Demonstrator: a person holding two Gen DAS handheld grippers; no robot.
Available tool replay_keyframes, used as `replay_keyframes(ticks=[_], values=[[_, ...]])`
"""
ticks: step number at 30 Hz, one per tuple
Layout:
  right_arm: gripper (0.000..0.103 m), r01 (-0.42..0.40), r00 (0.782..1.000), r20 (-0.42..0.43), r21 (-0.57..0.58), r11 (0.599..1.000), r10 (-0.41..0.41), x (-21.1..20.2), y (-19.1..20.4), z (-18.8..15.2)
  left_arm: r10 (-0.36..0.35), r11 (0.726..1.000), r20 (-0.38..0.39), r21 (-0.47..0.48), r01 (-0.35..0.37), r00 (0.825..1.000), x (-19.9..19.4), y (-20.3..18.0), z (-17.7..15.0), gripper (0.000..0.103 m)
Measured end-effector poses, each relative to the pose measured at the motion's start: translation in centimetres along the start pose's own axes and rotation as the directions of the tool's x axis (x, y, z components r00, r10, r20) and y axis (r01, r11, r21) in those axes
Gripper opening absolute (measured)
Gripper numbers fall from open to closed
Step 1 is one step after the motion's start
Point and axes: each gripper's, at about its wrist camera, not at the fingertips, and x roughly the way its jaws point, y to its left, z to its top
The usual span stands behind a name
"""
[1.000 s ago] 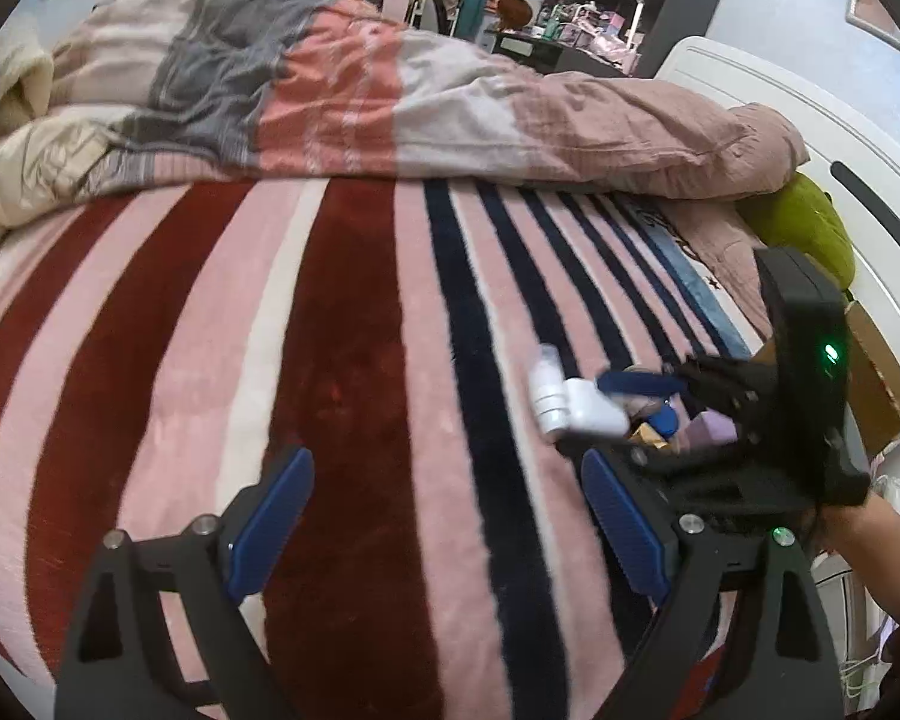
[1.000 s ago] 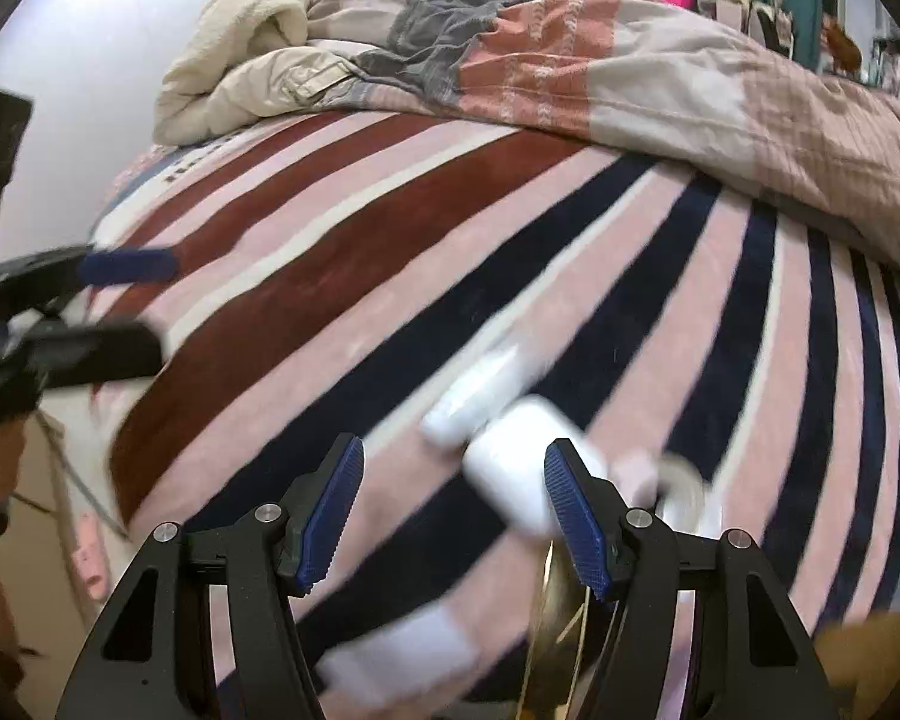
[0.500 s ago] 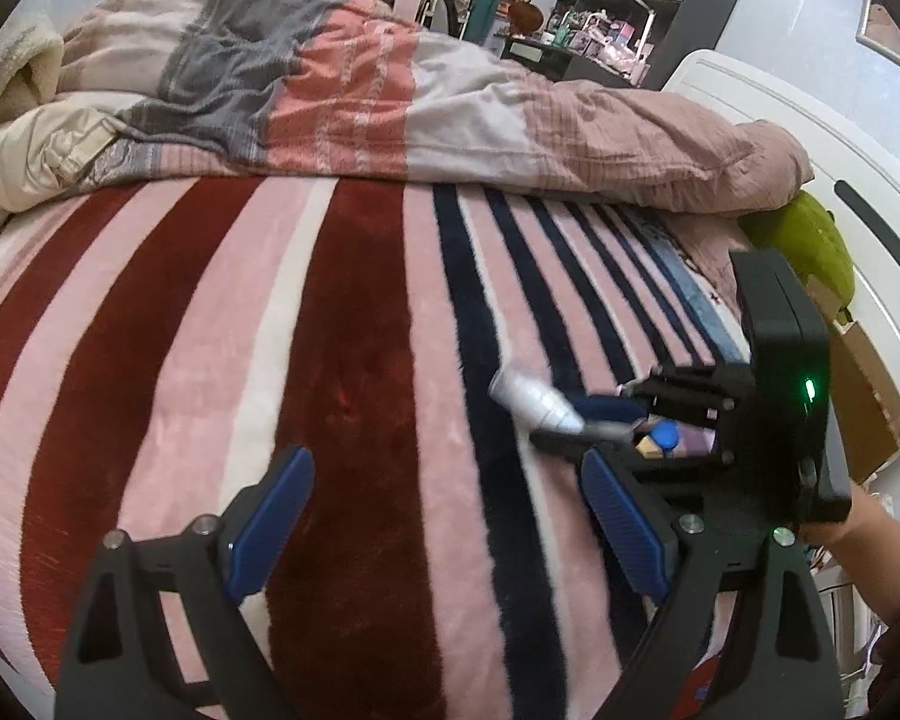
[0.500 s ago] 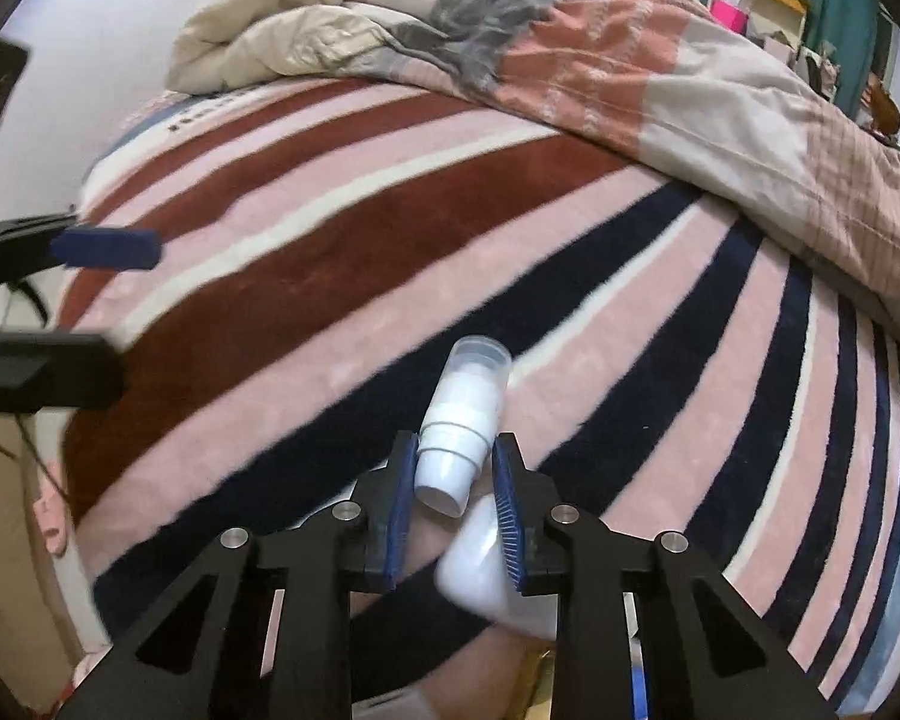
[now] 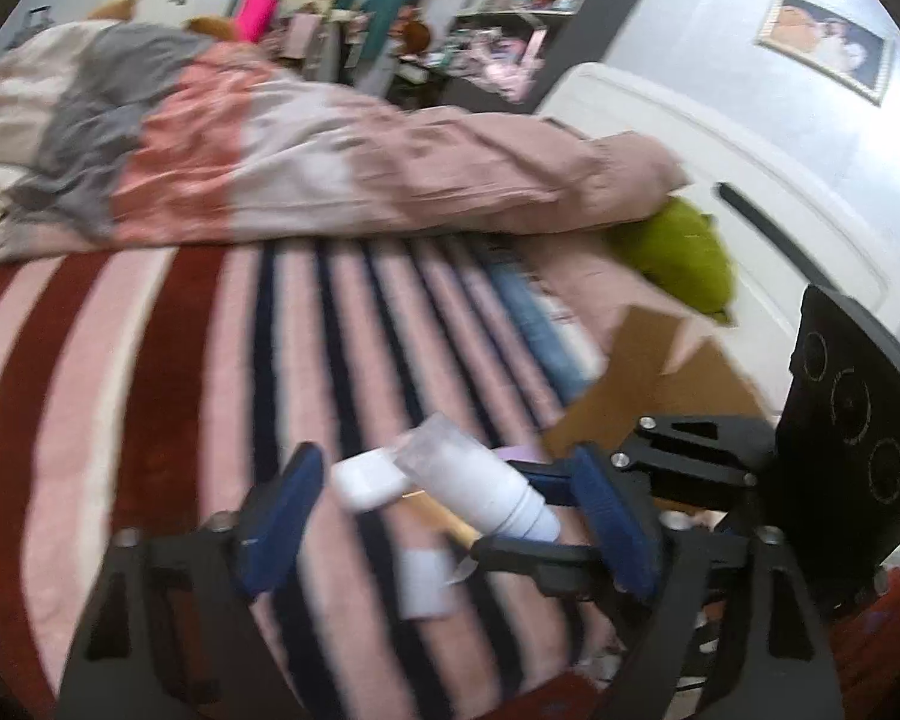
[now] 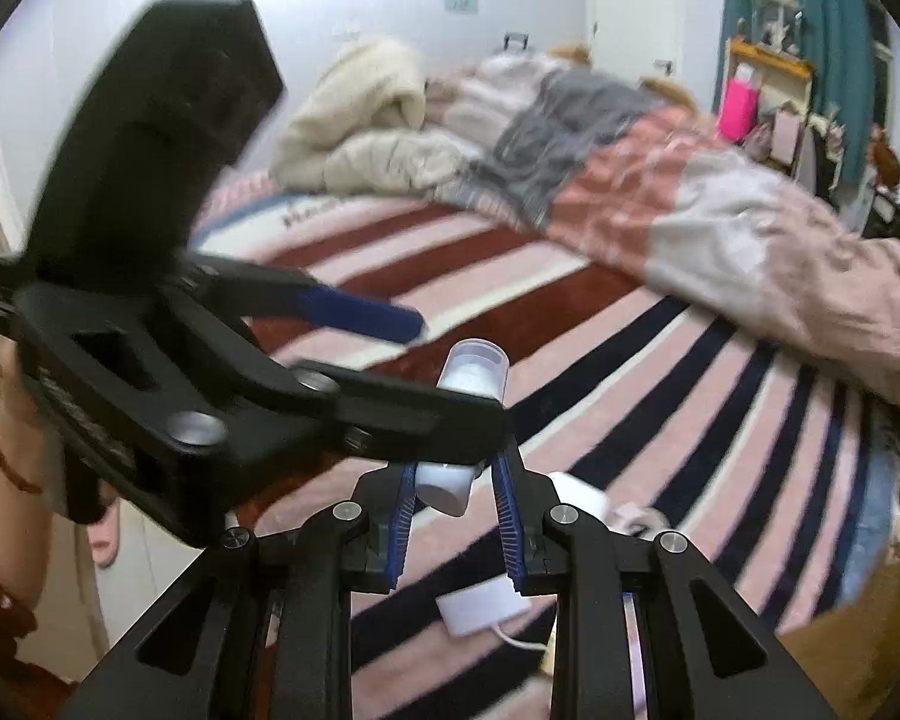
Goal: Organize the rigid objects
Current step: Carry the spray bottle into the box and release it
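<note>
The right tool (image 6: 455,489) pinches the small white plastic bottle with clear cap (image 6: 471,369) above the striped bed blanket (image 6: 660,360). The left tool (image 5: 444,516), at nine o'clock, is closing around its cap end; it should close gently and squarely.

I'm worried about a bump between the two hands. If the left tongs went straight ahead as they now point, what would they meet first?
Probably the white plastic bottle with the clear cap held in the right tongs: it lies right between the closing left tongs. Depth is blurry, so contact isn't certain.
</note>
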Motion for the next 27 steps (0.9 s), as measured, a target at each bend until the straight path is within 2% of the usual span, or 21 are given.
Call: replay_keyframes(ticks=[2,3,4,9,14,16,20,25,27], values=[[0.020,0.031,0.999,0.042,-0.004,1.000,-0.031,-2.5,-0.4,-0.2,-0.058,0.998,0.006,0.015,0.058,0.998,0.4,-2.1,0.9,0.051],[0.020,0.048,0.997,0.054,0.001,0.999,-0.048,-3.5,-0.8,-0.4,-0.070,0.997,0.005,0.024,0.070,0.998,0.6,-3.1,1.3,0.049],[0.020,0.057,0.996,0.068,0.011,0.998,-0.058,-4.5,-1.3,-0.6,-0.064,0.997,0.006,0.041,0.064,0.998,1.1,-4.3,1.9,0.043],[0.020,0.109,0.987,0.107,0.092,0.990,-0.119,-9.4,-5.1,-2.6,-0.089,0.989,-0.041,0.115,0.093,0.995,4.9,-10.3,3.8,0.042],[0.020,0.151,0.980,0.101,0.186,0.971,-0.172,-12.9,-9.0,-5.6,-0.103,0.979,-0.106,0.167,0.120,0.989,9.6,-15.2,4.5,0.042],[0.020,0.157,0.981,0.079,0.225,0.962,-0.179,-14.0,-10.6,-6.7,-0.105,0.976,-0.151,0.176,0.131,0.983,11.5,-16.5,4.4,0.042],[0.020,0.188,0.982,-0.023,0.251,0.950,-0.188,-14.4,-13.2,-8.5,-0.085,0.972,-0.226,0.194,0.130,0.970,14.8,-18.1,4.1,0.042],[0.021,0.196,0.980,-0.089,0.291,0.937,-0.177,-14.3,-15.2,-9.8,-0.073,0.974,-0.254,0.188,0.123,0.964,16.3,-18.6,4.0,0.042],[0.021,0.203,0.978,-0.110,0.302,0.931,-0.177,-14.1,-15.3,-9.9,-0.050,0.976,-0.255,0.195,0.102,0.966,16.4,-18.6,4.0,0.049]])
